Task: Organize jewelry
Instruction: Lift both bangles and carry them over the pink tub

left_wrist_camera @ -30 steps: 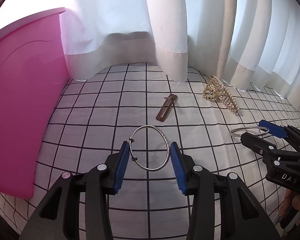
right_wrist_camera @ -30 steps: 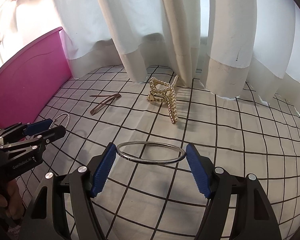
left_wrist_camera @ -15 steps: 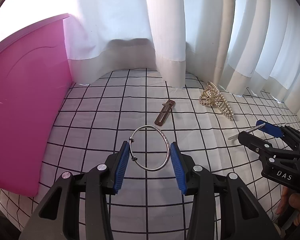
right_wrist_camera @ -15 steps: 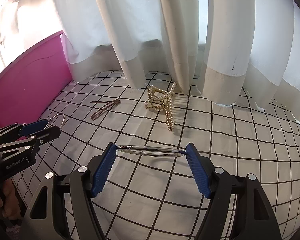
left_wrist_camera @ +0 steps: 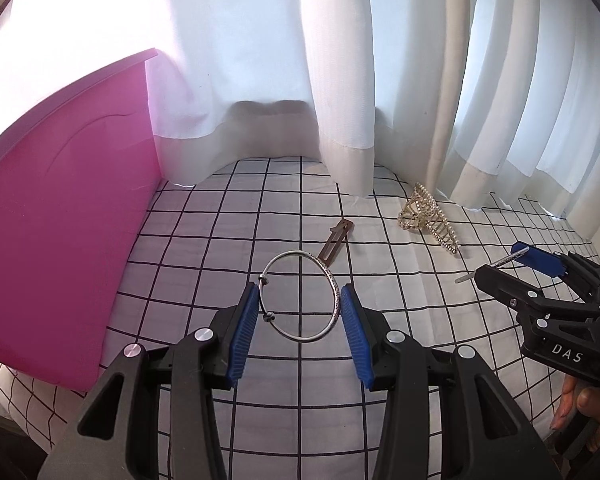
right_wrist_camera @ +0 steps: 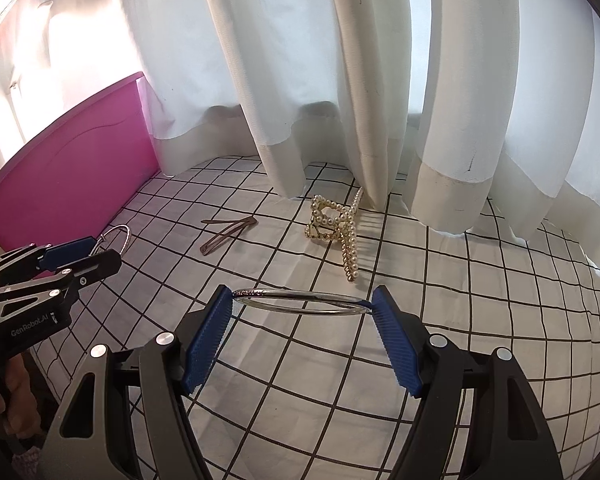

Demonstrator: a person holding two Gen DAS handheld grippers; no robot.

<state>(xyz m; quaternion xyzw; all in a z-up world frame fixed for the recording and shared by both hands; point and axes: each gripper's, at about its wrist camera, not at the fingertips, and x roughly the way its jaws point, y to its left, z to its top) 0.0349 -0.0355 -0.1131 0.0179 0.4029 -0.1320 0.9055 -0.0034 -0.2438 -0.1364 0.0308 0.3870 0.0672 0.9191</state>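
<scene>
My left gripper (left_wrist_camera: 300, 295) is shut on a silver bangle with small beads (left_wrist_camera: 333, 280), held above the checked cloth (left_wrist_camera: 228, 240). In the right wrist view the same left gripper (right_wrist_camera: 100, 252) sits at the left with that beaded bangle (right_wrist_camera: 118, 236) sticking out past its fingers. My right gripper (right_wrist_camera: 302, 300) is shut on a plain silver bangle (right_wrist_camera: 252, 292), held nearly flat and off the cloth. The left wrist view shows the right gripper (left_wrist_camera: 508, 266) at the right edge, its plain bangle (left_wrist_camera: 500, 263) seen edge-on.
A pearl hair claw (right_wrist_camera: 336, 224) and a brown snap hair clip (right_wrist_camera: 228, 234) lie on the cloth near the white curtains (right_wrist_camera: 300, 80). A pink box (left_wrist_camera: 60, 220) stands at the left. A person's fingers (left_wrist_camera: 576, 404) hold the right gripper's handle.
Both grippers have risen with their bangles. The plain bangle has left the cloth and now looks flatter, almost edge-on. The clip and the hair claw have not moved.
</scene>
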